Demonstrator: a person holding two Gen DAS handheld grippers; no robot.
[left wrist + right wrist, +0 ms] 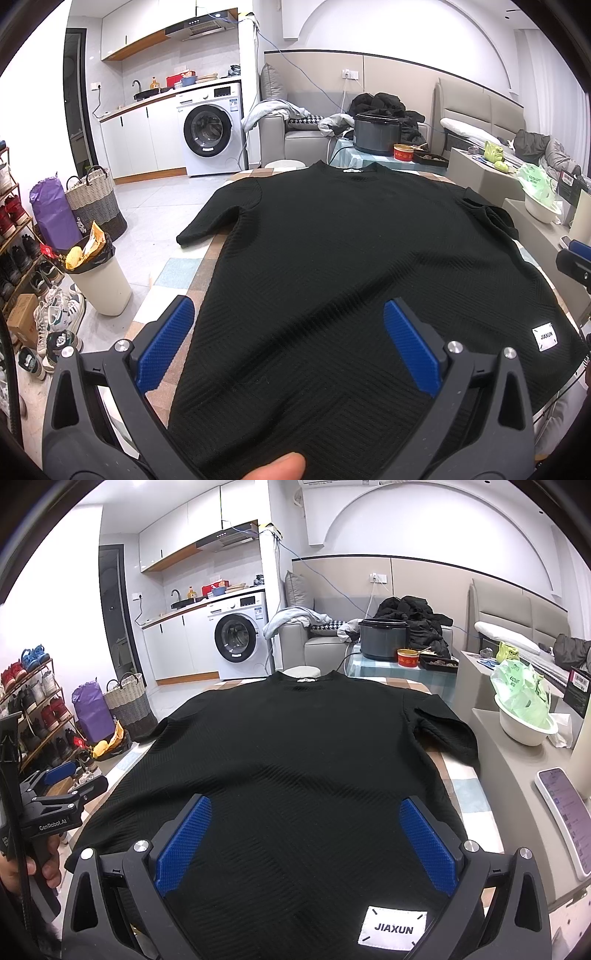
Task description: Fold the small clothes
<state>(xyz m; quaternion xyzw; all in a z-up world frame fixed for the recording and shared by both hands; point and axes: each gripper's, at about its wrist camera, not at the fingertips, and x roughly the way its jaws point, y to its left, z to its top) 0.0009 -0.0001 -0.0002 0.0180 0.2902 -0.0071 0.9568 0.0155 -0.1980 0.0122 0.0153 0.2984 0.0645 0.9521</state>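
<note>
Shirt: your black textured T-shirt point(351, 258) lies spread flat on the checked surface point(177, 273), collar at the far end, hem toward you.
Left sleeve: it reaches out over the surface's left edge point(207, 221).
Right sleeve: it lies folded in on itself at the far right point(443, 731).
Label: the white JIAXUN patch point(393, 928) sits on the hem near the shirt's right corner, just inside your right gripper's right finger.
Left gripper: your left gripper point(288, 354) is over the hem's left part, its blue fingers point(166, 343) spread wide.
Left fingers and shirt: the left finger sits at the shirt's left edge, over the bare surface beside it; the right finger is above the cloth. Whether either touches the fabric you cannot tell from this view.
Right gripper: your right gripper point(303, 842) is over the hem's right part, fingers point(426, 845) likewise spread wide, with nothing pinched.
Right fingers and shirt: black cloth fills the whole gap between them, and both blue pads lie over the shirt.
Grippers to each other: in the right wrist view your left gripper point(55, 786) shows at the far left, off the shirt's left edge, side by side with the right.
Thumb: your fingertip point(273, 467) shows at the bottom of the left wrist view.
Beside the shirt: a phone point(565, 816) lies on the ledge to the right, near a white bowl with a green bag point(524, 709).
</note>
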